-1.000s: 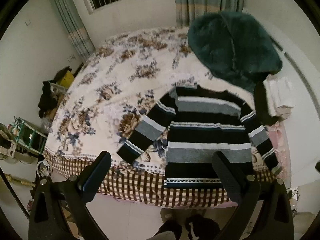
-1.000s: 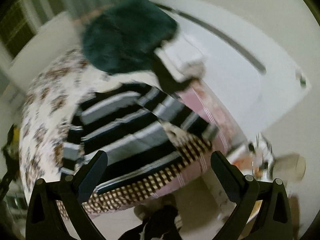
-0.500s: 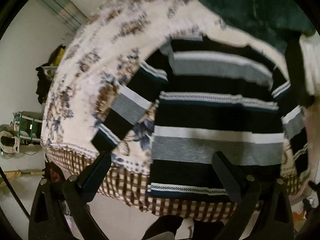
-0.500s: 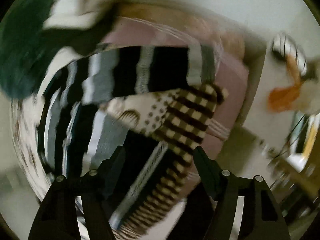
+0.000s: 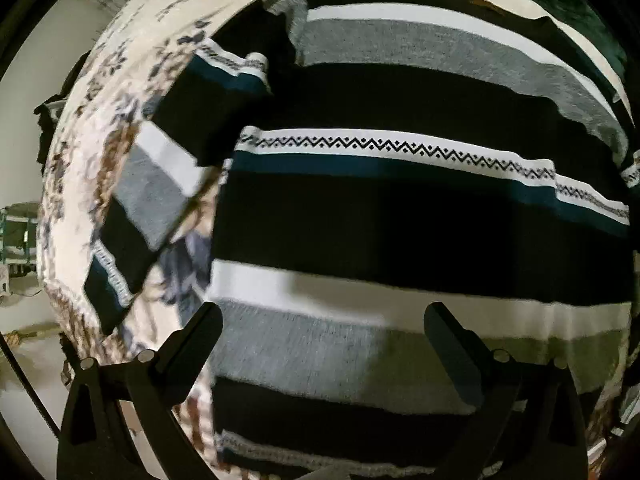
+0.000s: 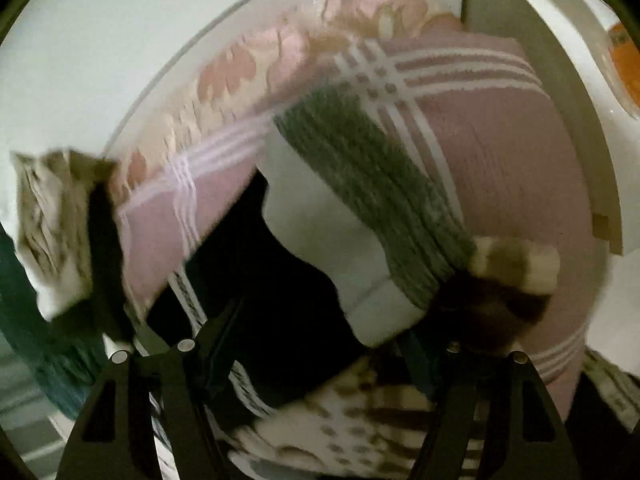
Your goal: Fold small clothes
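Left wrist view: left gripper [image 5: 320, 344] wide apart above striped sweater [image 5: 400, 208]; right gripper [image 6: 320, 344] spread around its sleeve [image 6: 372, 208], unclenched.

Left gripper [image 5: 320, 340] open, poised close above striped sweater [image 5: 400, 208], which lies flat on floral bedspread [image 5: 100, 140].

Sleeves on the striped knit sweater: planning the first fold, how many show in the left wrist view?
1 fully: the sleeve lies angled left of the sweater's body on the floral bedspread. The other sleeve is mostly cut off at the frame's right edge.
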A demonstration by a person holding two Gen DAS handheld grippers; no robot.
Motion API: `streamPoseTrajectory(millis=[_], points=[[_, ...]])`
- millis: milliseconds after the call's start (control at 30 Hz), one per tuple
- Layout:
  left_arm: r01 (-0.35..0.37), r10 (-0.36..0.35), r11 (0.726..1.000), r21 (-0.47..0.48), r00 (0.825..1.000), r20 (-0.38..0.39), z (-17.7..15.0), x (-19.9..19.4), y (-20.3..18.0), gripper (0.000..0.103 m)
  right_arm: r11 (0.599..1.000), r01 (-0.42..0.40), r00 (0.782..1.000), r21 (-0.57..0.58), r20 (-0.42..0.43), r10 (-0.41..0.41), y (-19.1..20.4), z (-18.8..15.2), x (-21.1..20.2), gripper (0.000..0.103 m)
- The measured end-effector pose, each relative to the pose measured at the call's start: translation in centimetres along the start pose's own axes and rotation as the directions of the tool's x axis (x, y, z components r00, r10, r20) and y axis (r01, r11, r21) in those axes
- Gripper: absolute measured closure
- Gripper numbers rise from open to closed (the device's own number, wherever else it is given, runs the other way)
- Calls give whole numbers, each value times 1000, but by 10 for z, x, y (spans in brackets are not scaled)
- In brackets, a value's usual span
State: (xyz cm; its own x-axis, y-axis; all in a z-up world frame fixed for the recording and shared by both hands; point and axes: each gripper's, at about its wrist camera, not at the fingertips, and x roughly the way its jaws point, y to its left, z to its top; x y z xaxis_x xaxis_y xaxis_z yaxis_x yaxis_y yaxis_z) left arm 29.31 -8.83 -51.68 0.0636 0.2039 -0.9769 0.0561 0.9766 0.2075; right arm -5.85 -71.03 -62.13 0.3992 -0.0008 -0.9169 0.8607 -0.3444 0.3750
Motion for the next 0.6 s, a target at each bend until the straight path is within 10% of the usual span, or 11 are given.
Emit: streamPoseTrajectory(millis=[100, 200, 467, 600], points=[[22, -22, 1000, -4, 1000, 7, 7, 12, 3, 0, 1000, 27, 998, 6, 59, -28, 1, -15, 1, 53], [33, -32, 999, -12, 999, 20, 11, 18, 10, 0, 995, 90, 988, -41, 130, -83, 8, -33, -3, 97], [45, -42, 997, -61, 998, 39, 16, 21, 39, 0, 943, 160, 957, -291, 281, -76, 87, -67, -22, 97], [38, -33, 996, -82, 998, 59, 16, 20, 58, 0, 845, 198, 938, -498, 347, -16, 160, -114, -32, 97]])
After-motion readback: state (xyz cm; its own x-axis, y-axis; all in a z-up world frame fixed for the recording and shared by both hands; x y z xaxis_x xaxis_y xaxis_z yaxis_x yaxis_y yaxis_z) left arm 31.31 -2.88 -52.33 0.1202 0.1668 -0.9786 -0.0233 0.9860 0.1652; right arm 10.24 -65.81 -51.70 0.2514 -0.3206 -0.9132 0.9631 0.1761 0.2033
